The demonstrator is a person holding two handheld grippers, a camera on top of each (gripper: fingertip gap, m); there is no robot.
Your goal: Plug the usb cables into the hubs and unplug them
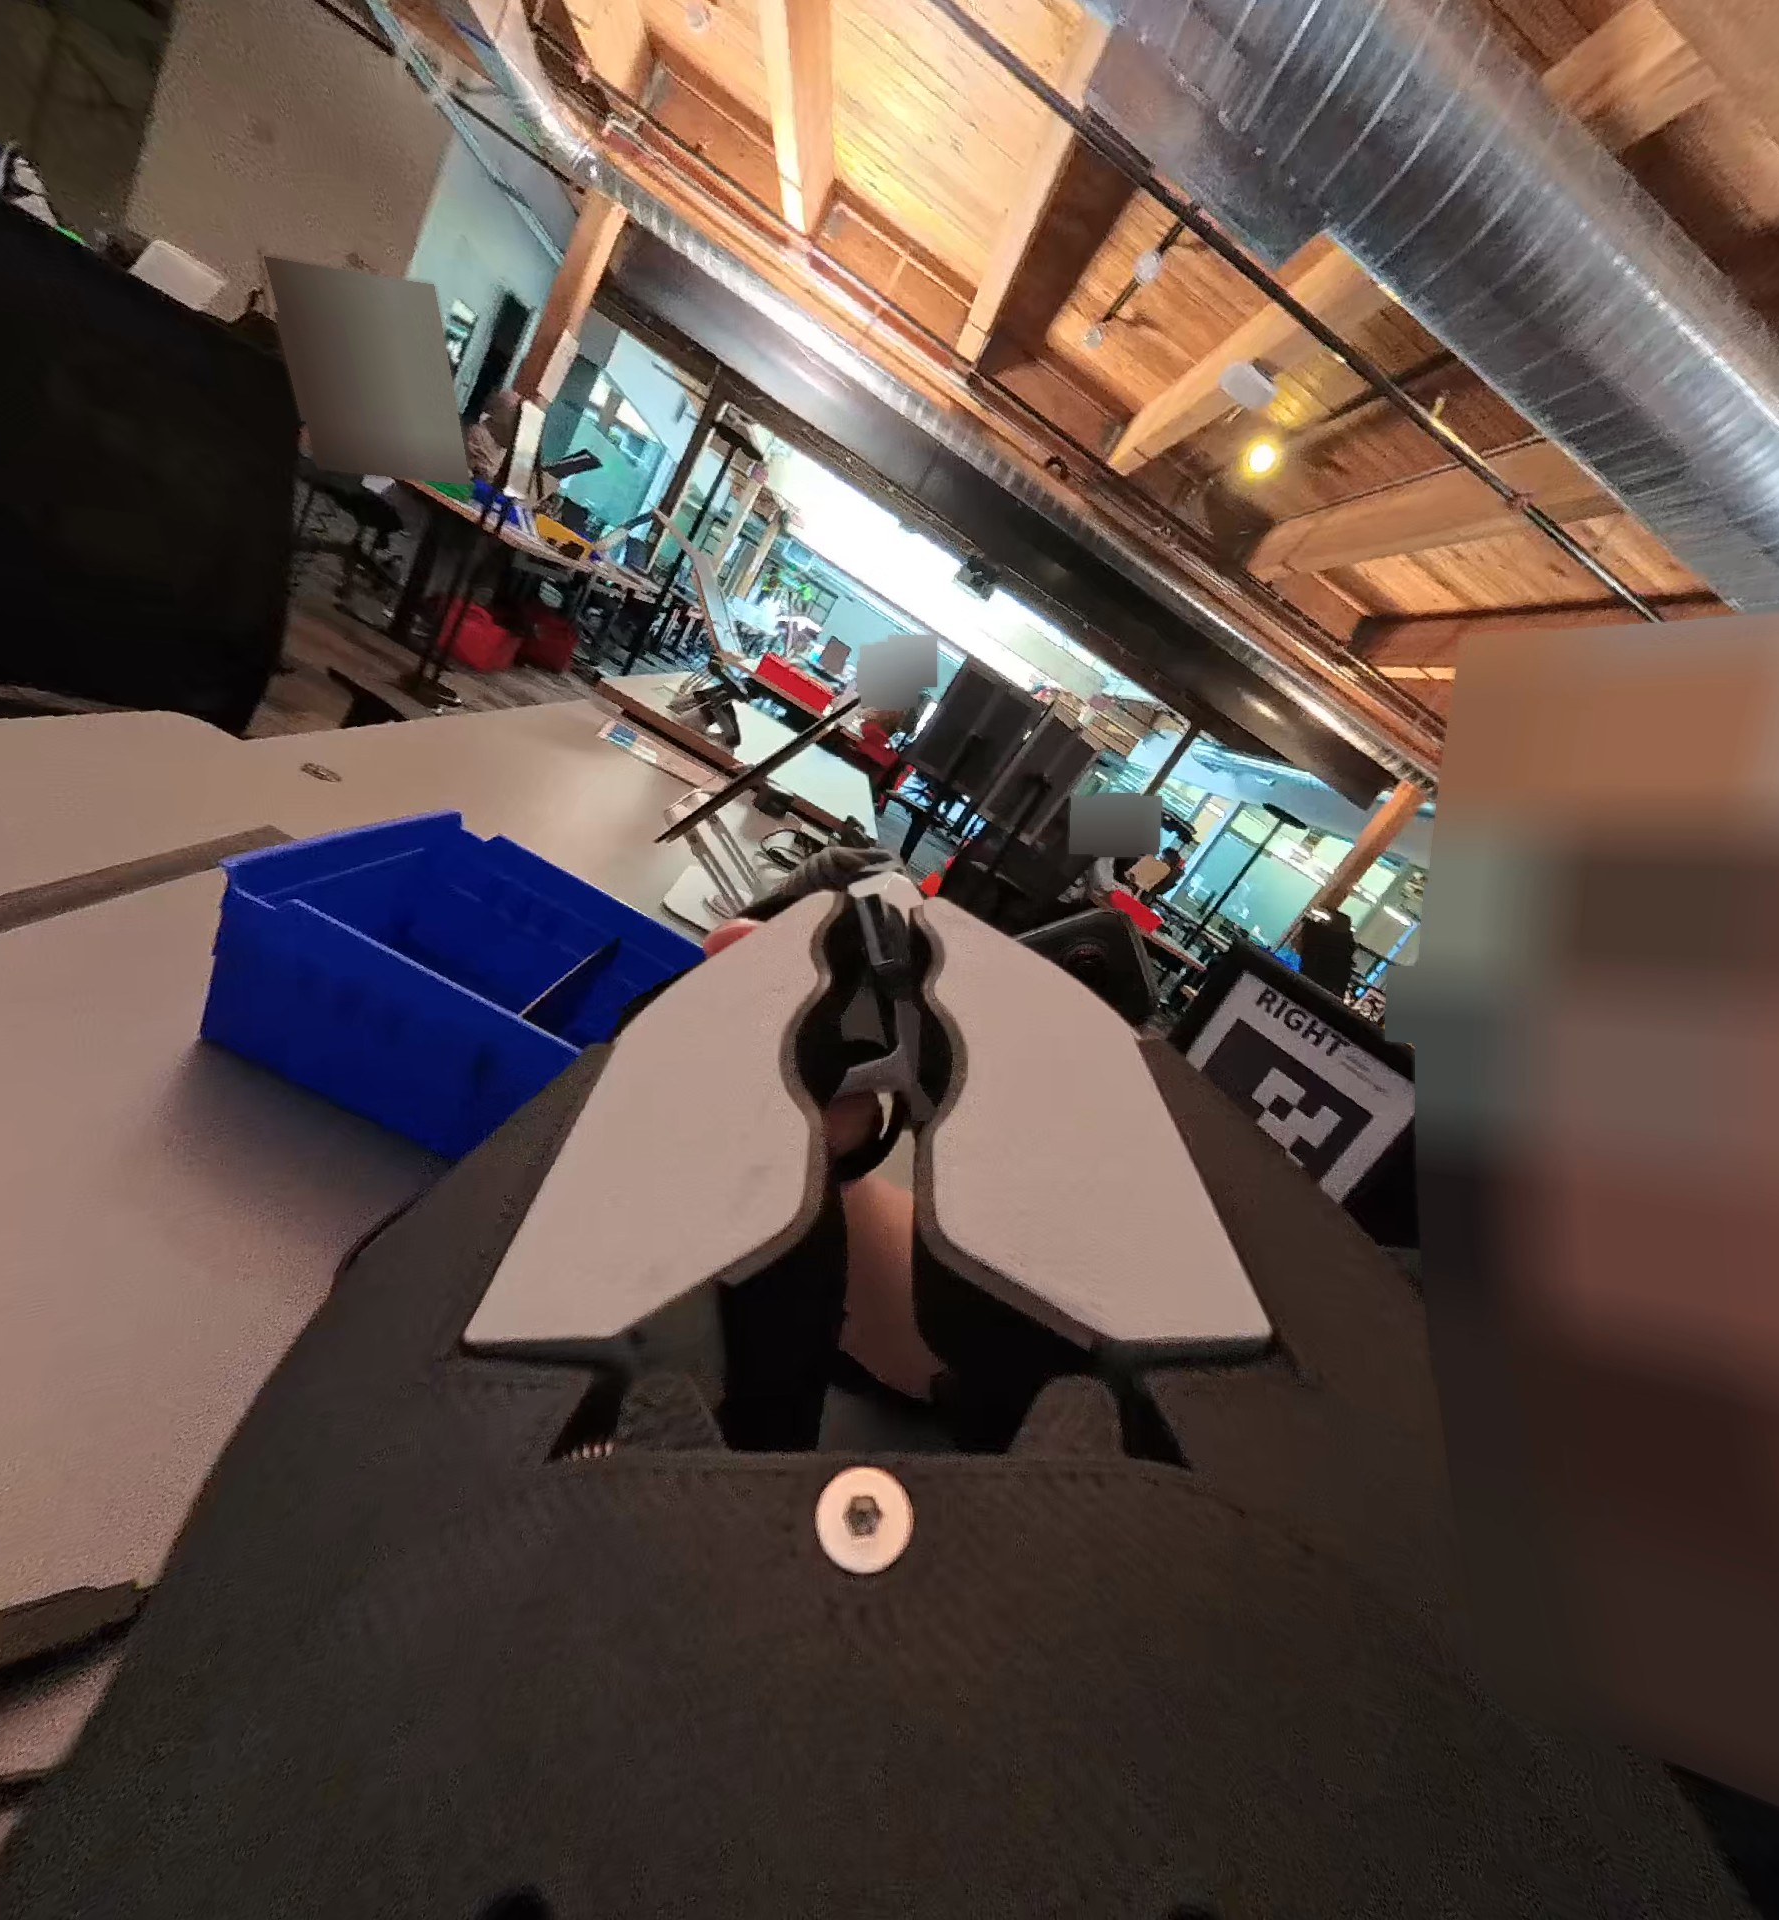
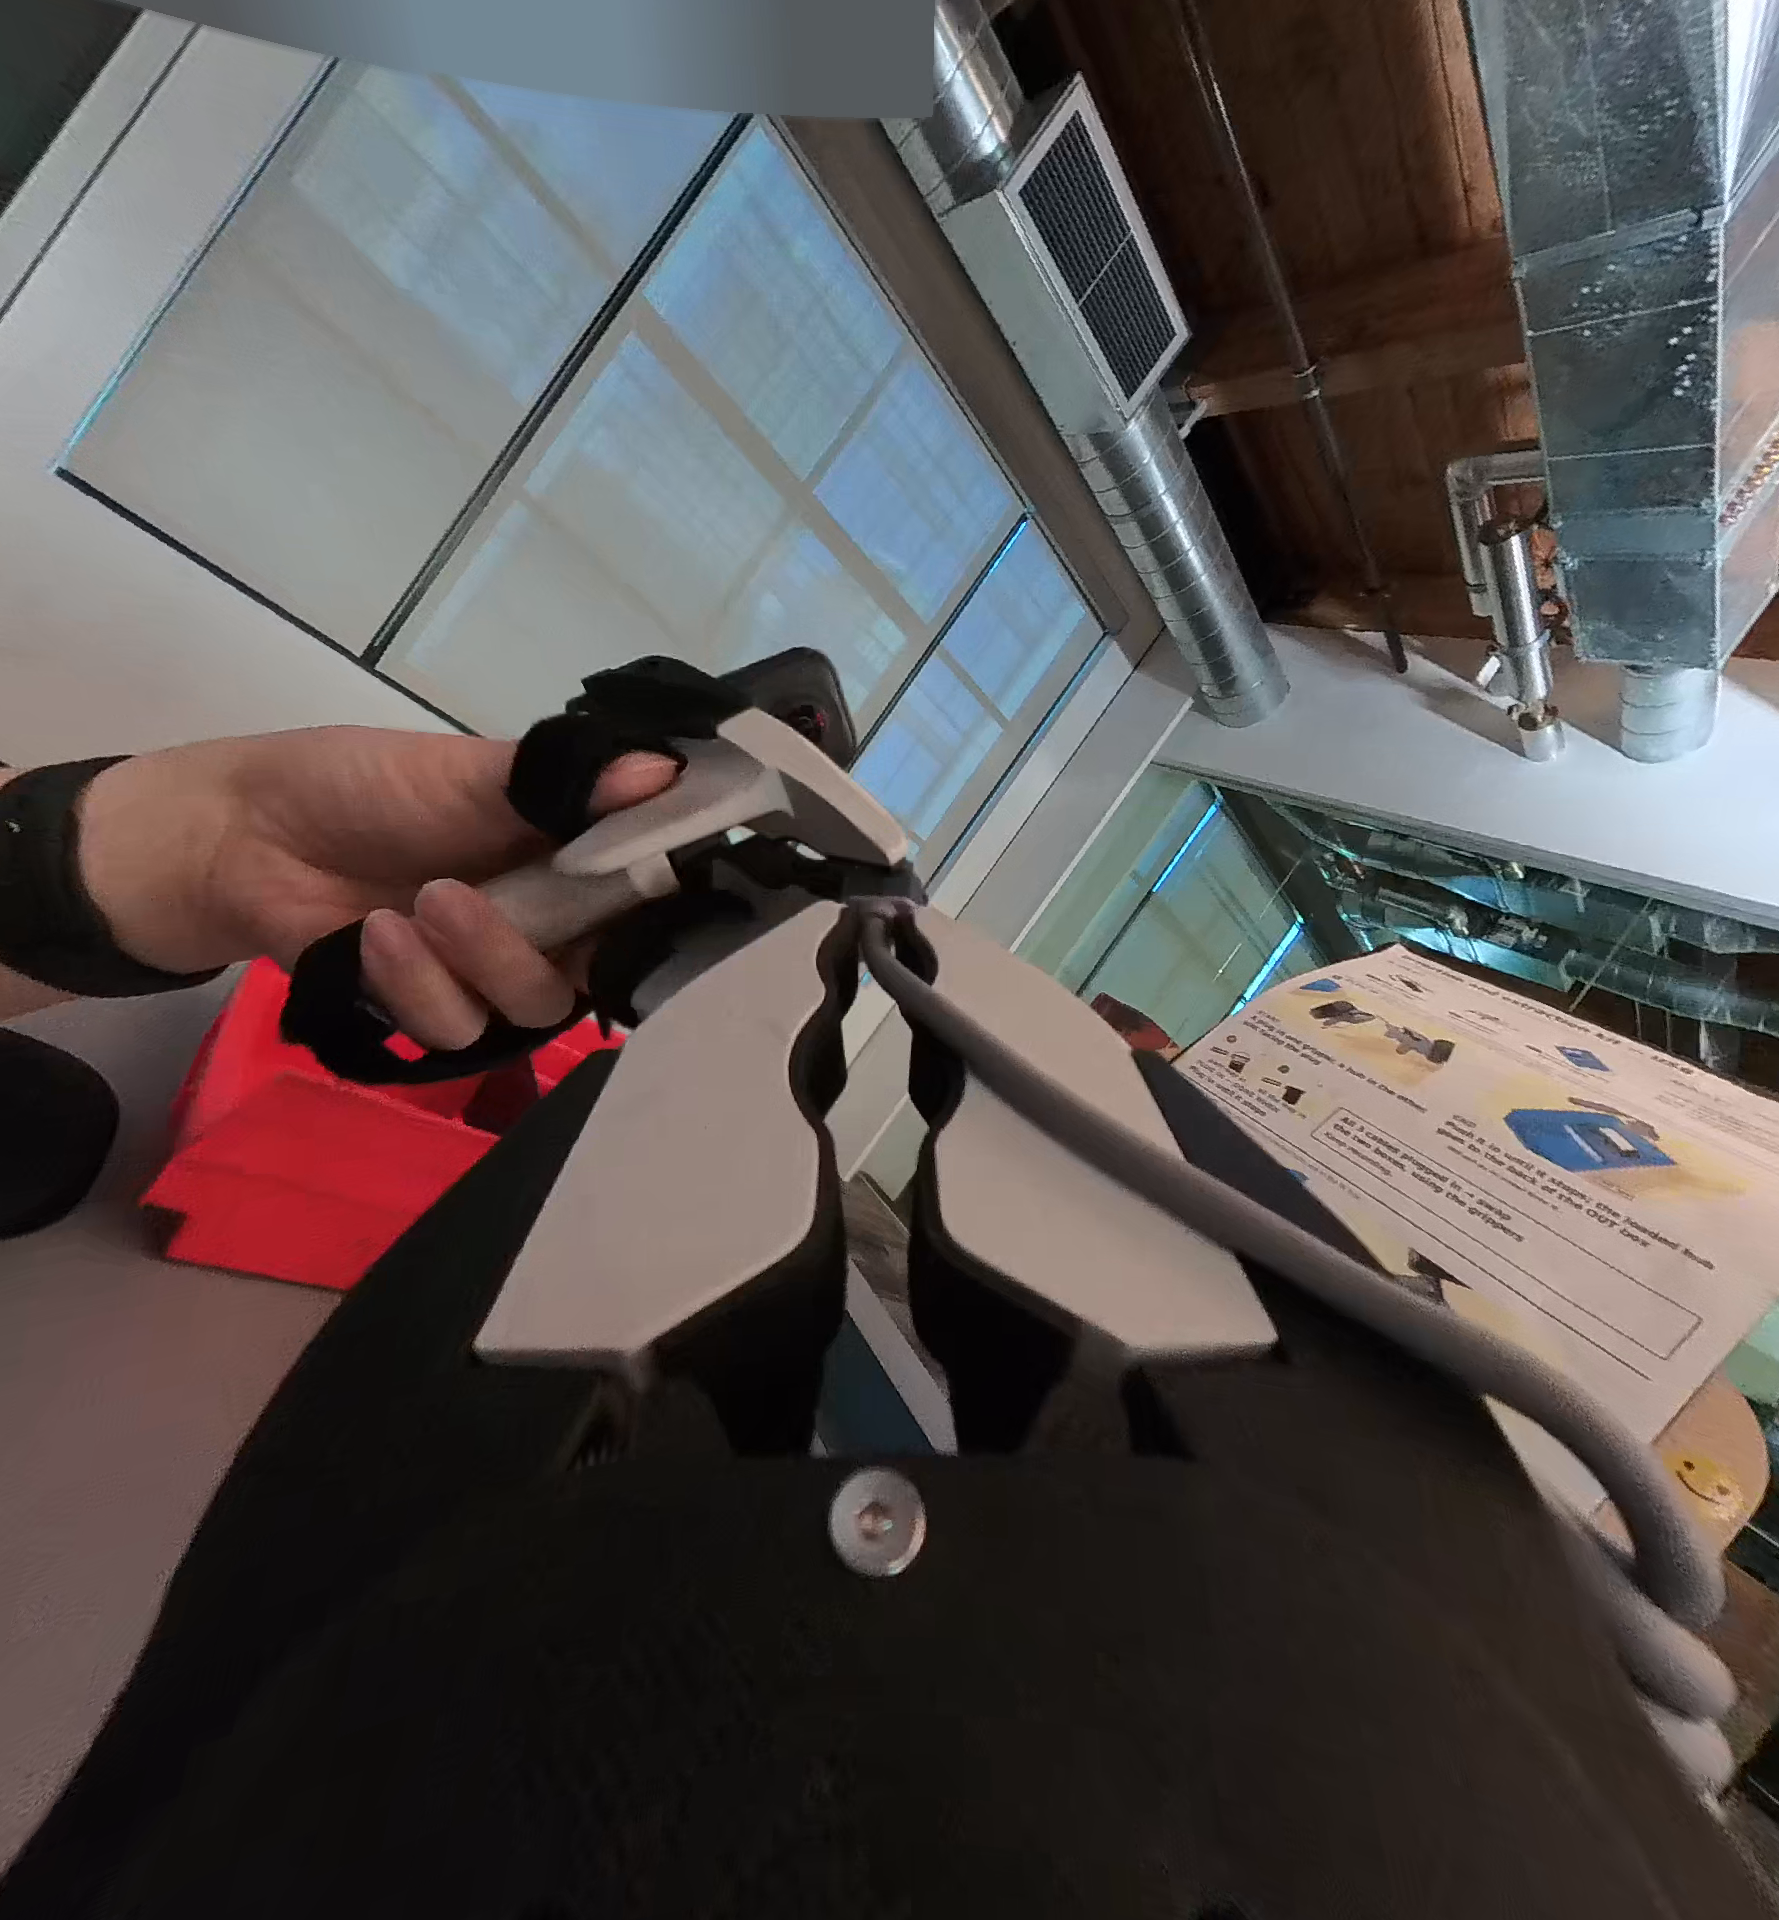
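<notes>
Both pairs of my jaws are closing tight: my left gripper (image 1: 880, 914) is pinching a small dark hub (image 1: 890, 987), my right gripper (image 2: 880, 920) is clamping the thick grey rubbery usb cable (image 2: 1228, 1226) at its plug end. Tips are meeting above the grey table (image 1: 85, 1195), with the blue plastic bin (image 1: 417, 966) left and the red plastic bin (image 2: 282, 1174) beside.

Left tongs (image 1: 877, 914) and right tongs (image 2: 880, 920), both closed, meet tip to tip, raised.
</notes>
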